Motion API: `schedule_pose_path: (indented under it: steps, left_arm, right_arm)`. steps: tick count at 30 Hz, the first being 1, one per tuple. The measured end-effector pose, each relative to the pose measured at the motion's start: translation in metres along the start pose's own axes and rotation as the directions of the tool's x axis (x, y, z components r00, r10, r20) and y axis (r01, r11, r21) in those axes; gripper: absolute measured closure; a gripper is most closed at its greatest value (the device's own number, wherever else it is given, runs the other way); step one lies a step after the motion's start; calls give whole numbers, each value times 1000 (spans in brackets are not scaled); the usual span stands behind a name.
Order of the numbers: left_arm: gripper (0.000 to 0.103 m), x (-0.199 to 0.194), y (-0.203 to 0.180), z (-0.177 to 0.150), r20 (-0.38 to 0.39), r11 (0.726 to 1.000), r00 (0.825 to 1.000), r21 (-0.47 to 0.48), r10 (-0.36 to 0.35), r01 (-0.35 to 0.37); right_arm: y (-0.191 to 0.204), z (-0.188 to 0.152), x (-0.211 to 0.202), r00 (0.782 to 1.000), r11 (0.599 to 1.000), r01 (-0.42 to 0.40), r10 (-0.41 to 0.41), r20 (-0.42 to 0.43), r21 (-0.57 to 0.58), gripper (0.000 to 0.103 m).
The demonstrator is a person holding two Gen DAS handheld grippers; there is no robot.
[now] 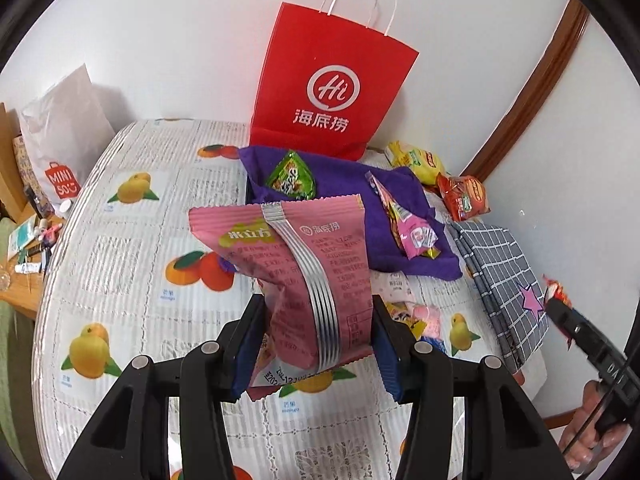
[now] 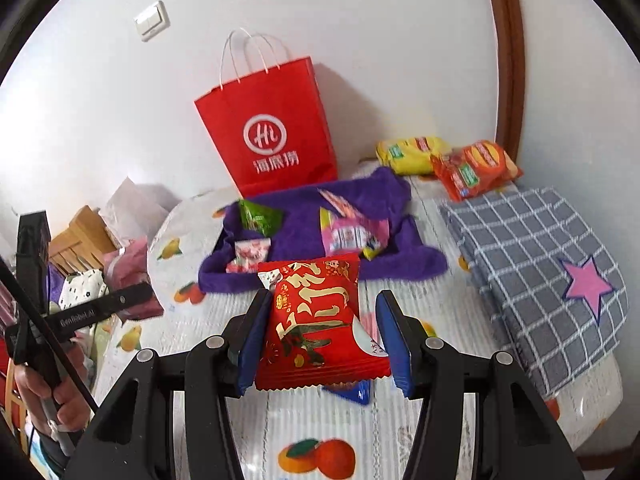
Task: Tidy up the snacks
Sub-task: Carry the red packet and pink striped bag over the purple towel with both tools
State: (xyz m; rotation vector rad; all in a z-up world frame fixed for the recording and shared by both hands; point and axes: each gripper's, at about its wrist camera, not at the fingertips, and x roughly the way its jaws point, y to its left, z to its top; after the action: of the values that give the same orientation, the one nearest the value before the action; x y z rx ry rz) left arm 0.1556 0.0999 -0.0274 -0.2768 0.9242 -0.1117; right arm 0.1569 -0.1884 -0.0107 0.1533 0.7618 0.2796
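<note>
The chief risk is sitting in the left gripper (image 1: 318,336), whose blue pads are pinching only the lower part of the puffy pink foil snack packet with a silver band (image 1: 288,276); most of the packet is standing tall above the jaws and leaning toward eleven o'clock, so a quick swing is likely to be tipping it over or letting the slick film slide out; the air-filled body is also giving little for the pads to bite. The right gripper (image 2: 320,340) is carrying a glossy red square snack pouch with gold lettering (image 2: 320,320), and its left pad is pressing the pouch's edge while the right pad is appearing to sit just beside the other edge, so whether that side is truly gripping cannot be told; a loose side would be letting the pouch twist and drop onto the small blue packet (image 2: 354,390) lying below at six o'clock. Both sets of jaws are standing partly closed, about a packet's width apart. The rumpled purple cloth (image 1: 340,184), already bearing a green triangular packet (image 1: 292,176) and a pink striped one (image 1: 408,224), is lying at twelve o'clock in front of the tall red paper carrier bag (image 1: 332,80); it is probably the target, and two hands arriving together could be colliding there.
</note>
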Motion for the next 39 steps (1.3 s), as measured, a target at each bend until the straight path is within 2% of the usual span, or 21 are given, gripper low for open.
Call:
schedule_pose_path:
  steps: [8, 19, 29, 37, 39]
  left_arm:
    - [55, 0, -10, 31, 34, 1000, 999, 26, 13, -13]
    - [55, 34, -22, 84, 34, 1000, 999, 22, 10, -11]
    - [55, 82, -25, 126, 7, 1000, 1000, 3, 6, -6]
    - [55, 119, -15, 142, -15, 999, 999, 1, 33, -33]
    - [55, 126, -8, 141, -21, 999, 999, -16, 28, -28]
  right_arm:
    - [15, 46, 12, 999, 999, -12, 13, 31, -50, 50]
    - [27, 98, 70, 999, 996, -49, 50, 4, -68, 50]
    - [16, 141, 127, 1000, 997, -14, 12, -21, -78, 50]
    - [-12, 157, 176, 991, 997, -78, 80, -107, 22, 50]
    - [-17, 157, 185, 991, 997, -68, 70, -112, 23, 50]
